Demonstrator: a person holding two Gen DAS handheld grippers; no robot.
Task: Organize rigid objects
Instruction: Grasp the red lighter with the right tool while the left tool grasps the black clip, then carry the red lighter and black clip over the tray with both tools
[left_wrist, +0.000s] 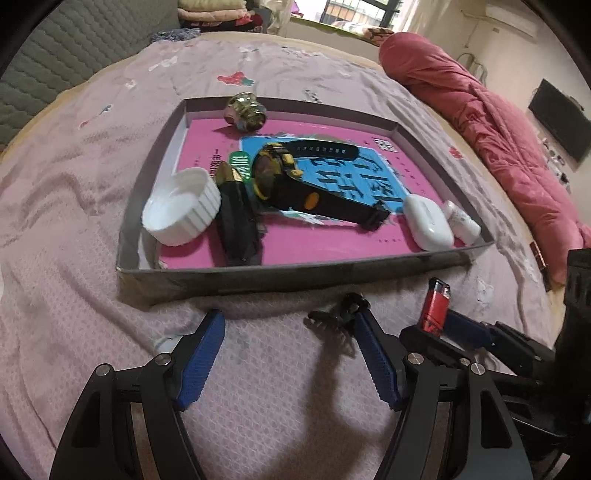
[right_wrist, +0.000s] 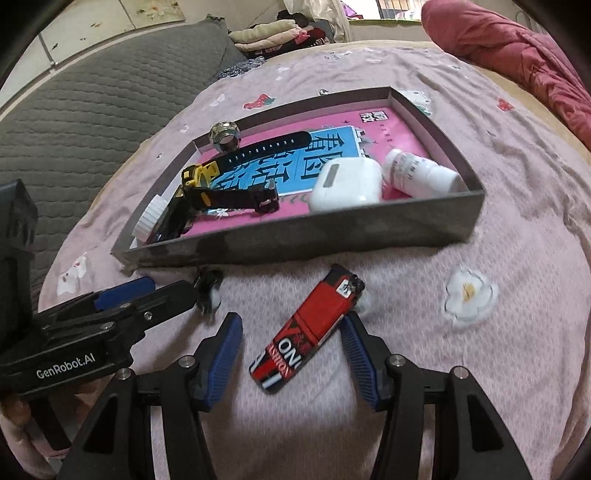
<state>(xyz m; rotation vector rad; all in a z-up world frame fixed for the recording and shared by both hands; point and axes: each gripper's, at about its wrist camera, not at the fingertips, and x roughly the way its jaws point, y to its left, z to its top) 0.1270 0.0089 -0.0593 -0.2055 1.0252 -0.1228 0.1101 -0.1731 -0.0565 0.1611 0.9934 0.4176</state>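
A shallow grey box (left_wrist: 295, 275) (right_wrist: 332, 232) lies on the bed with a pink book inside. It holds a black and yellow watch (left_wrist: 291, 177) (right_wrist: 221, 181), a white cap (left_wrist: 181, 206), a black case (left_wrist: 236, 221), a metal ring piece (left_wrist: 245, 109) (right_wrist: 224, 136), a white earbud case (left_wrist: 426, 221) (right_wrist: 347, 184) and a white bottle (right_wrist: 421, 173). A red lighter (right_wrist: 306, 328) (left_wrist: 436, 306) lies on the sheet between my right gripper's (right_wrist: 291, 321) open fingers. A small black clip (left_wrist: 336, 315) (right_wrist: 208, 286) lies at my left gripper's (left_wrist: 288, 317) right fingertip; the left gripper is open and empty.
The bed has a pink patterned sheet (left_wrist: 74, 221). A red quilt (left_wrist: 498, 122) lies along the right side. A grey quilted headboard cushion (right_wrist: 74, 122) is at the left. Folded clothes (right_wrist: 277, 33) are stacked at the far end.
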